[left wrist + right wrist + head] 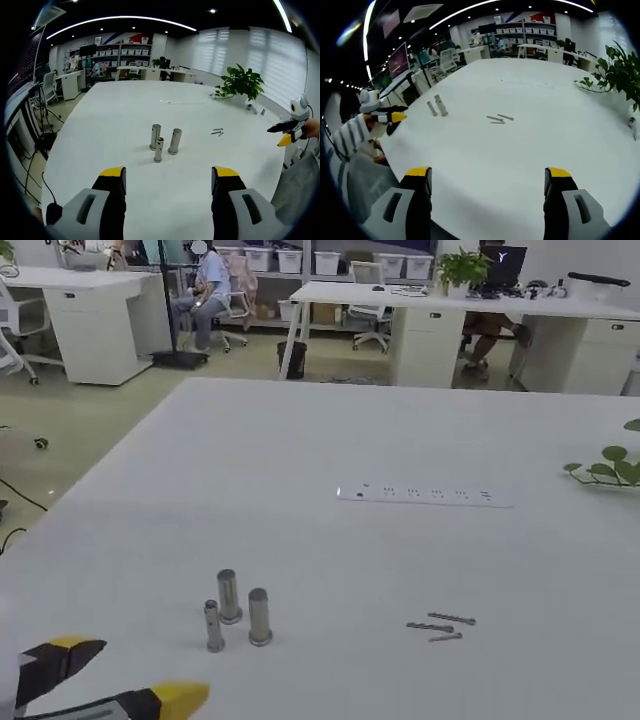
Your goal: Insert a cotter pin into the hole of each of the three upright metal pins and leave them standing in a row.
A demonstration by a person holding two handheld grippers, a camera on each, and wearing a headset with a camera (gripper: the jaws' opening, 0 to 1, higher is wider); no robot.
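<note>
Three upright metal pins (pixel 240 612) stand in a tight cluster on the white table (pixel 330 440), left of centre. Three cotter pins (pixel 440 625) lie loose to their right. My left gripper (pixel 150 670) comes in at the bottom left corner, short of the pins. In the left gripper view it (pixel 169 175) is open and holds nothing, with the metal pins (pixel 164 142) straight ahead and the cotter pins (pixel 217 132) further right. My right gripper (pixel 488 173) is open and holds nothing, well back from the cotter pins (pixel 497 119) and the metal pins (pixel 437 106).
A white power strip (pixel 425 495) lies across the table beyond the parts. A leafy plant (pixel 610 468) sits at the right edge. White desks, chairs and seated people are at the back of the room.
</note>
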